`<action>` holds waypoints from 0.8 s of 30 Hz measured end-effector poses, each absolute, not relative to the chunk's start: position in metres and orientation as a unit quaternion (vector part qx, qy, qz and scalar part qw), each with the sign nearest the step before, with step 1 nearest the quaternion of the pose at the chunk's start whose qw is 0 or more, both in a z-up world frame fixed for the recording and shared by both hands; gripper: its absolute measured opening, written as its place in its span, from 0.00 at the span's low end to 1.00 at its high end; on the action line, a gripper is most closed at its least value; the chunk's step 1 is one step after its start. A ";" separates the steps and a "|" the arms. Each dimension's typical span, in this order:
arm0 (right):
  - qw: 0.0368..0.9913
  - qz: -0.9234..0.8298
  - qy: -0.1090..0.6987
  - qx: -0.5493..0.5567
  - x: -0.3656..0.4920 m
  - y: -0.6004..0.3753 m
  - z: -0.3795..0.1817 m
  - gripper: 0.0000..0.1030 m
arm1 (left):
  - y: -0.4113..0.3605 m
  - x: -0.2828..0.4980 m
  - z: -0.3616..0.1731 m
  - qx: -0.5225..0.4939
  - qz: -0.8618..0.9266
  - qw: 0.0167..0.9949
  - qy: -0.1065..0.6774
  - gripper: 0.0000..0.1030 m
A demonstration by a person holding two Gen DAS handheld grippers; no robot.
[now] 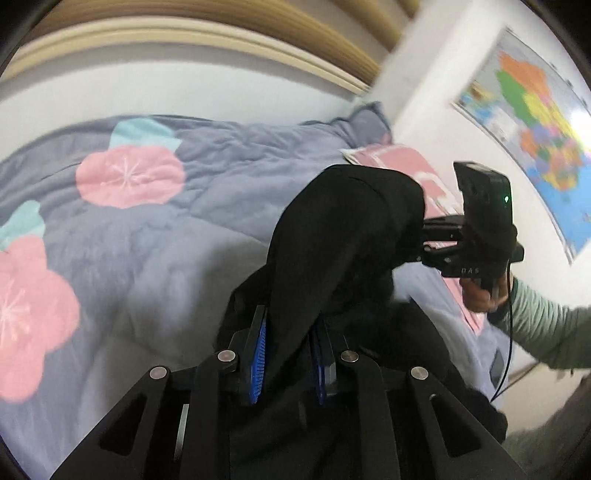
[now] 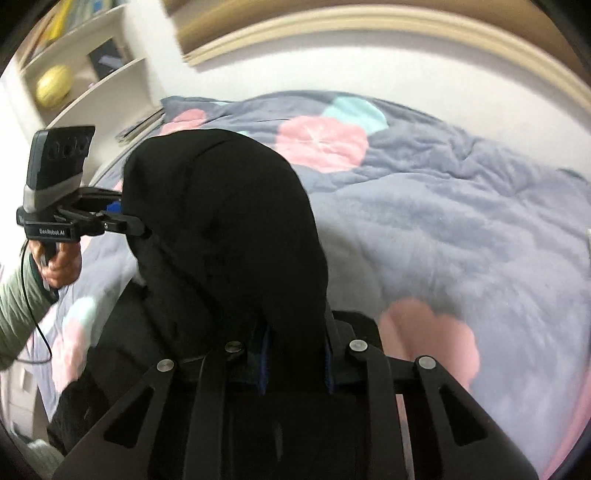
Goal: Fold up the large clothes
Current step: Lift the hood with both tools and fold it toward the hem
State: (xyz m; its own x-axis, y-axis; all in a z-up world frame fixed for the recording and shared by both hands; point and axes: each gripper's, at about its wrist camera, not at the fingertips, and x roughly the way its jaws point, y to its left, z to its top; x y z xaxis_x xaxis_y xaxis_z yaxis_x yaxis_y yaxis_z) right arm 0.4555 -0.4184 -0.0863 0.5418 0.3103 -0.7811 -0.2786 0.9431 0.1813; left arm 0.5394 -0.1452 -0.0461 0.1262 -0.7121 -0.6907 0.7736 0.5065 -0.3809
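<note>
A home bedroom. A bed fills the scene, covered by a grey-blue quilt (image 2: 461,221) with pink flowers, beneath a cream headboard (image 2: 369,33). A colourful wall map (image 1: 535,122) hangs at right; white shelves (image 2: 92,74) at far left hold a yellow ball (image 2: 53,85).

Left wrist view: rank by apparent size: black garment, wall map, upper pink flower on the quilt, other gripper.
1. black garment, though nearness inflates it
2. wall map
3. upper pink flower
4. right gripper

Map versus flower is close.
</note>
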 end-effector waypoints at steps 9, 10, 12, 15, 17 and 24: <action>0.856 0.173 0.487 -0.017 0.317 -0.365 -0.108 0.25 | -0.106 0.407 -0.069 0.046 -0.502 0.717 0.481 0.21; 0.850 0.170 0.498 -0.013 0.306 -0.360 -0.119 0.26 | -0.102 0.394 -0.081 0.038 -0.496 0.712 0.496 0.21; 0.842 0.165 0.513 -0.004 0.291 -0.355 -0.139 0.30 | -0.094 0.374 -0.108 0.012 -0.478 0.704 0.526 0.21; 0.824 0.152 0.546 0.016 0.277 -0.353 -0.168 0.32 | -0.082 0.357 -0.146 -0.033 -0.440 0.694 0.569 0.21; 0.816 0.146 0.558 0.020 0.266 -0.354 -0.173 0.32 | -0.073 0.347 -0.157 -0.062 -0.422 0.691 0.583 0.21; 0.822 0.124 0.552 0.069 0.237 -0.393 -0.134 0.38 | -0.025 0.320 -0.105 -0.086 -0.402 0.723 0.556 0.31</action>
State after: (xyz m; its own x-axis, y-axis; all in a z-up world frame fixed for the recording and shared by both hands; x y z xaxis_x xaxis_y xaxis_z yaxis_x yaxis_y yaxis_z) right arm 0.2370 -0.3934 -0.1337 0.3606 0.2800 -0.8897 -0.1270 0.9597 0.2505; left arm 0.3197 -0.0251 -0.1053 0.0592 -0.6762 -0.7343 0.4854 0.6623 -0.5707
